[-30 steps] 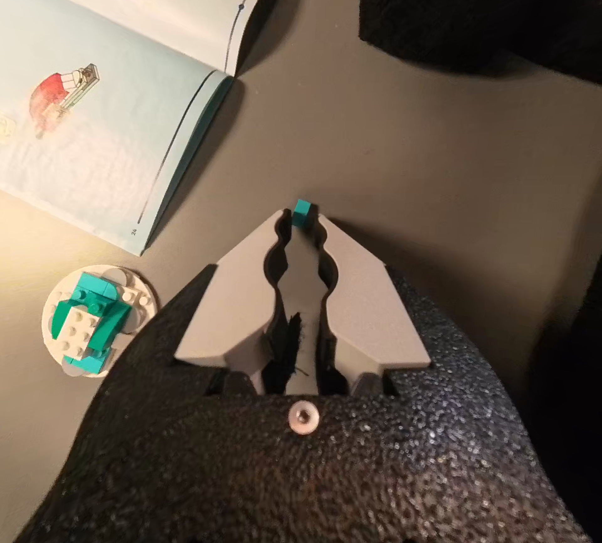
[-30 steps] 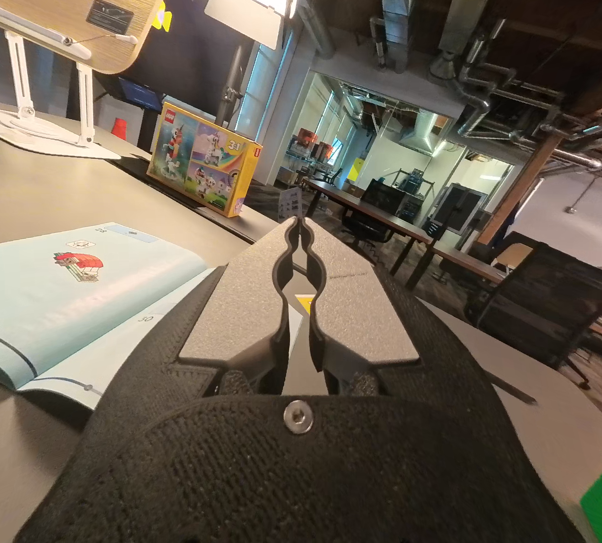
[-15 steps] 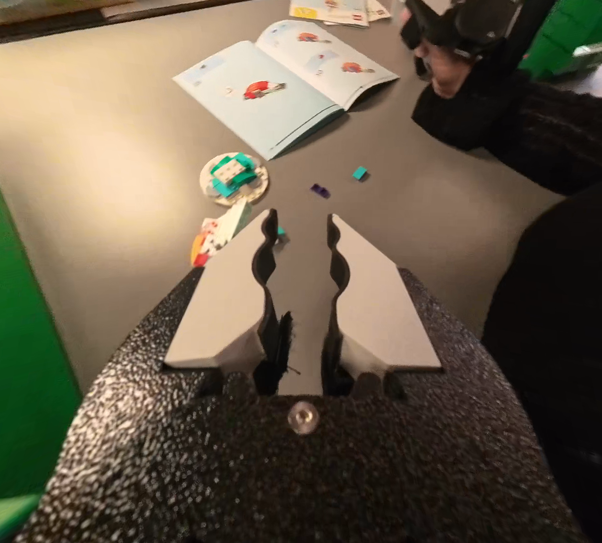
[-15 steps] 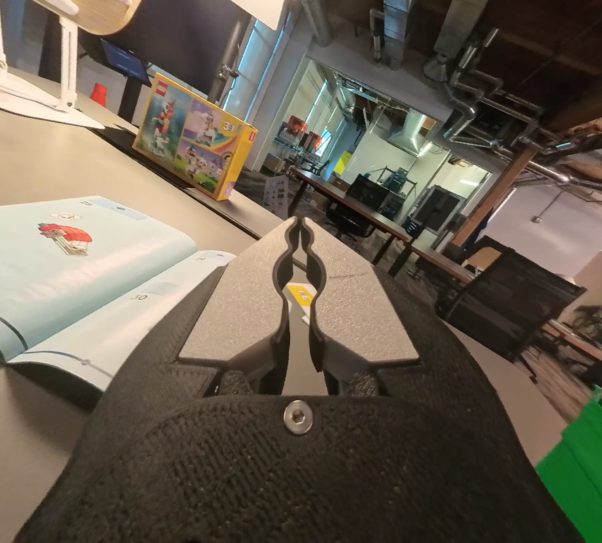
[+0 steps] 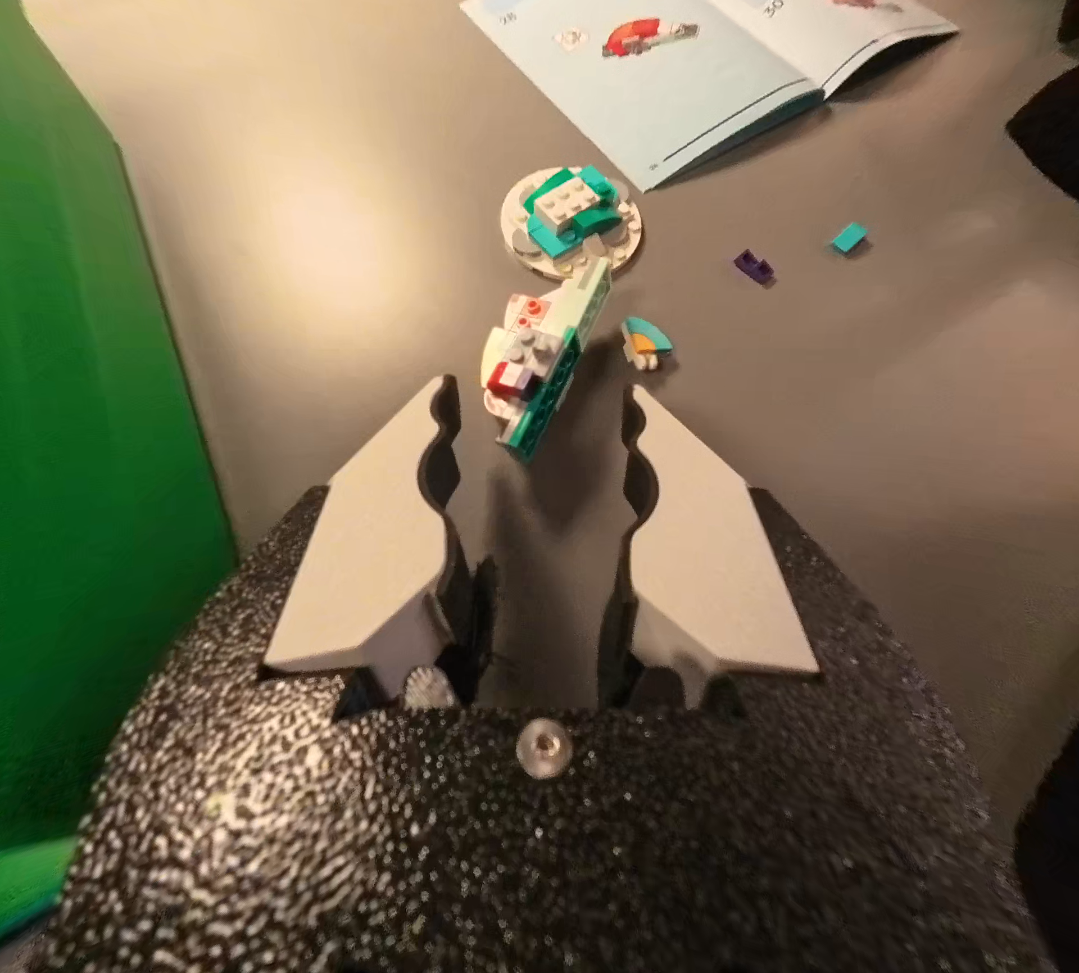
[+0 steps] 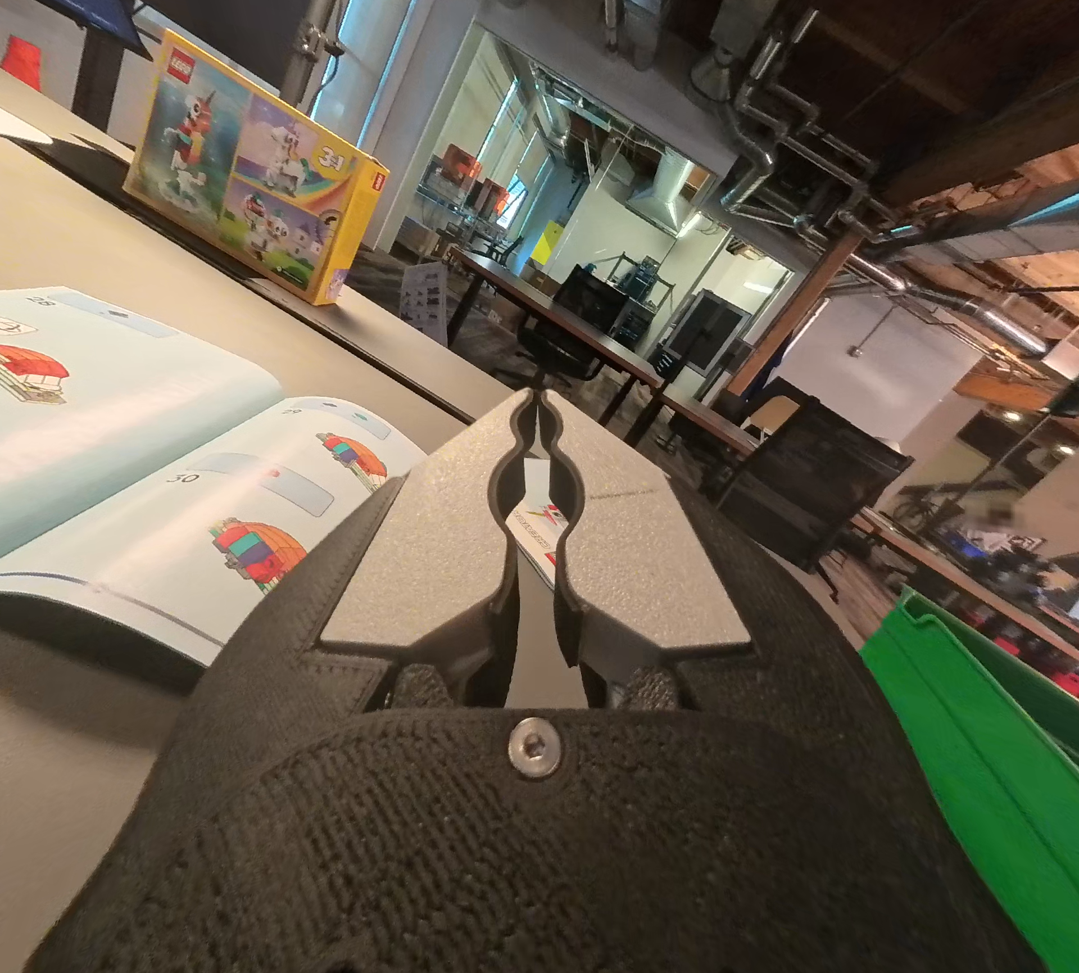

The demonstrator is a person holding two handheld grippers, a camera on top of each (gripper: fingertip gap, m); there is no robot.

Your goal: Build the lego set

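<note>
The left gripper (image 5: 540, 402) hangs above the grey table (image 5: 303, 86) with its jaws spread wide and nothing between them, aimed at the long white-and-teal lego assembly (image 5: 540, 361) that lies tilted on its side just ahead of the fingertips; the wide gape looks chosen to straddle that piece. Beyond it, touching or nearly touching its far end, sits the round white base (image 5: 572, 221) carrying teal and white bricks. Loose parts lie to the right, well apart from each other: a small curved teal-and-orange piece (image 5: 645, 343), a purple piece (image 5: 754, 267) and a teal tile (image 5: 849, 238). The open instruction booklet (image 5: 689, 45) lies farther back, probably kept flat for reference. The right gripper (image 6: 540, 410) is held off to the side, its tips pressed together on nothing, pointing past the booklet toward the yellow lego box (image 6: 251, 197). A green bin (image 6: 981, 711) stands on its right.
</note>
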